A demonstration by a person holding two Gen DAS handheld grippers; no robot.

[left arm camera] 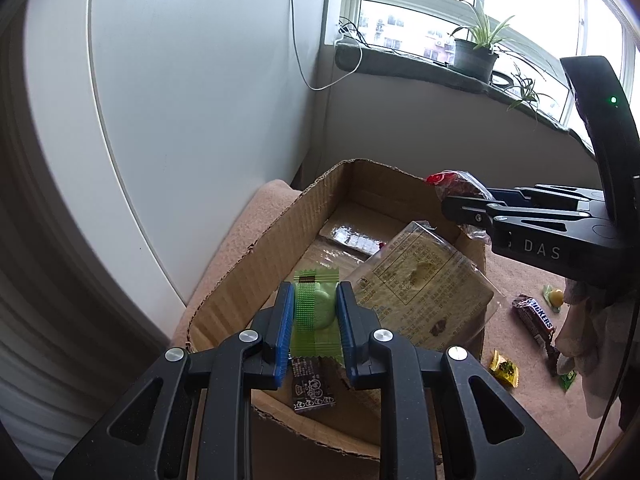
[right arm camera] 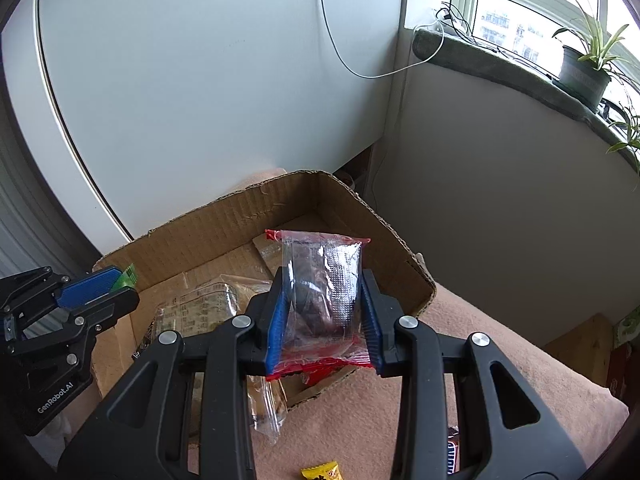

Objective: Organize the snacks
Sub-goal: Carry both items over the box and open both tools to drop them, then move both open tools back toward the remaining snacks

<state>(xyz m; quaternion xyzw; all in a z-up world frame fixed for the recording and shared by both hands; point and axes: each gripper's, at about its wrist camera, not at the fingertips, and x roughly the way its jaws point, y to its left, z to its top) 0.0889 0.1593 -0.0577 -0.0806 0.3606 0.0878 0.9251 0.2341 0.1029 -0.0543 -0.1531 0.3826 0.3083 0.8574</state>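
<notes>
Your left gripper [left arm camera: 313,312] clamped green-wrapped round sweet [left arm camera: 314,307] above cardboard box [left arm camera: 256,236]. Your right gripper [right arm camera: 323,312] pinched clear, red-edged packet [right arm camera: 320,280] with dark contents, over box's right side.

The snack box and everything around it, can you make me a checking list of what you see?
Surface: pinkish blanket.
Job's things: cardboard box holds a big cracker pack and a small dark packet.
Clutter: chocolate bar and yellow candy lie loose on the blanket.
Grippers: left gripper shut on a green sweet; right gripper shut on a clear red-edged packet.
Cables: white cord hangs down the wall.
Surroundings: potted plant on the windowsill.
</notes>
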